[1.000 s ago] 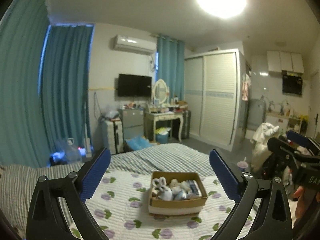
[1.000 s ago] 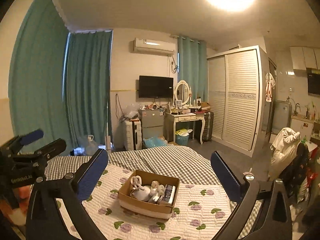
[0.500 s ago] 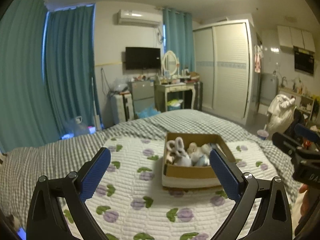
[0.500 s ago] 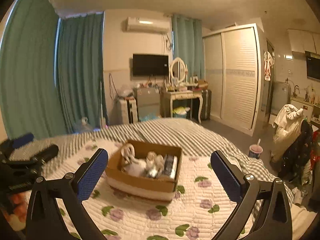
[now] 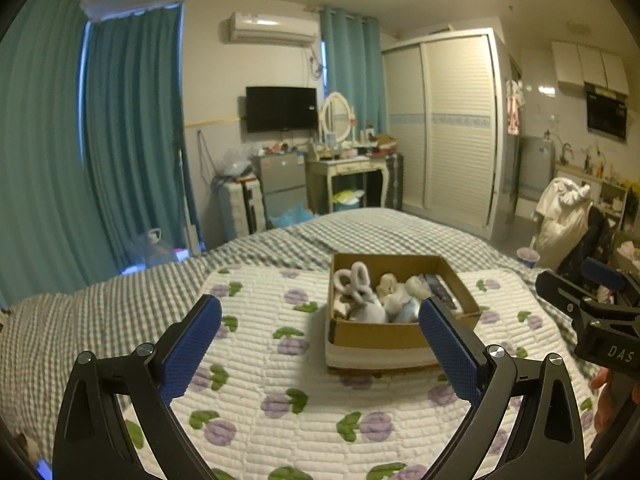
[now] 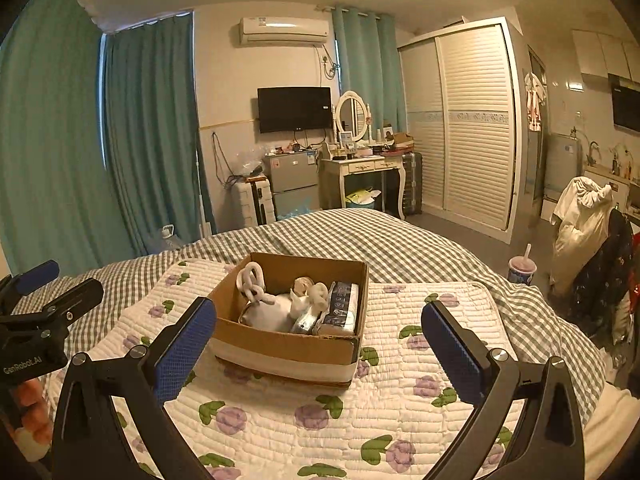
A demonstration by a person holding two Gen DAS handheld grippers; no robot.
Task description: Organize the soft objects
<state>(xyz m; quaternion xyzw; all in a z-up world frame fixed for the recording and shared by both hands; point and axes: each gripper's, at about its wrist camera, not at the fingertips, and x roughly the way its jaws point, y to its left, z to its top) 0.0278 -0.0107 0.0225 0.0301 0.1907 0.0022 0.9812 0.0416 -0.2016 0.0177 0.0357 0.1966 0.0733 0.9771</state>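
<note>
Left tool (image 5: 320, 320) wide open, empty, above the quilt (image 5: 280, 400); box (image 5: 400, 312) of soft toys (image 5: 368, 300) just ahead-right.

Right tool (image 6: 318, 322) gaping too, holding nothing; box (image 6: 288, 344) ahead-left. Best to come down over the rim, pinch one toy (image 6: 272, 308) only.

The box (image 6: 288, 344) is matt brown cardboard, holding soft white plush toys (image 6: 268, 312). It sits on a quilted cloth mat (image 6: 360, 420) with a ribbed, stitched surface, over a checked woven bedspread (image 6: 400, 248). Both grippers' fingers (image 5: 192, 340) are matt black plastic with dimpled blue rubbery pads (image 6: 450, 352).
</note>
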